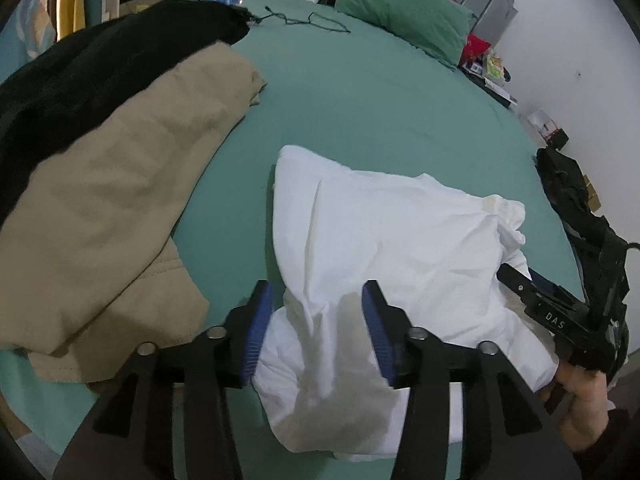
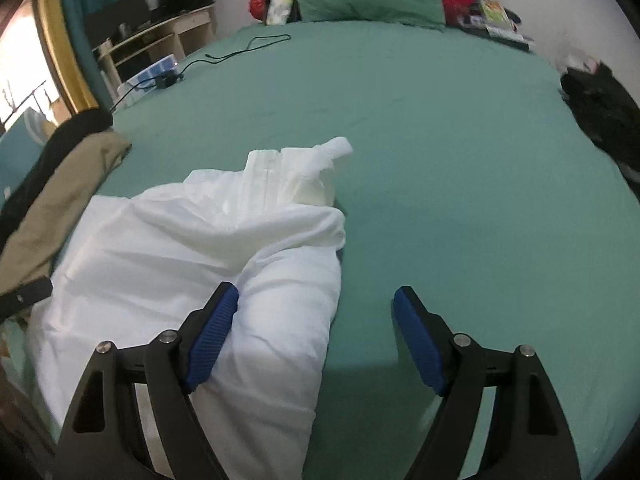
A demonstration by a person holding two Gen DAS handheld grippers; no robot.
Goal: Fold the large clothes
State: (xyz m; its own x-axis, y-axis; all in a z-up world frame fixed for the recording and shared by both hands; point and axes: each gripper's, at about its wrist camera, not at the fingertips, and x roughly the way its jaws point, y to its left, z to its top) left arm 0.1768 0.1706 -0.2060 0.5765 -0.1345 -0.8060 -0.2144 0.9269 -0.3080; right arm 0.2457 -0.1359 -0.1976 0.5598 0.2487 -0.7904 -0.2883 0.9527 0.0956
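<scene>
Currently white garment (image 1: 384,240) lies bunched on green bed sheet (image 1: 360,100), beside tan garment (image 1: 112,200). Left gripper (image 1: 318,332) jaws apart, a fold between them, pads not pressing. Right gripper (image 2: 316,344) spread wide, empty, at garment's edge.

Both tongs, left tongs (image 1: 317,328) and right tongs (image 2: 316,340), are black plastic with ribbed blue pads (image 2: 210,338) and silver screws at the pivots. Right one's body reads "DAS" in white. The hand (image 1: 580,400) wears a dark sleeve (image 1: 612,436).
</scene>
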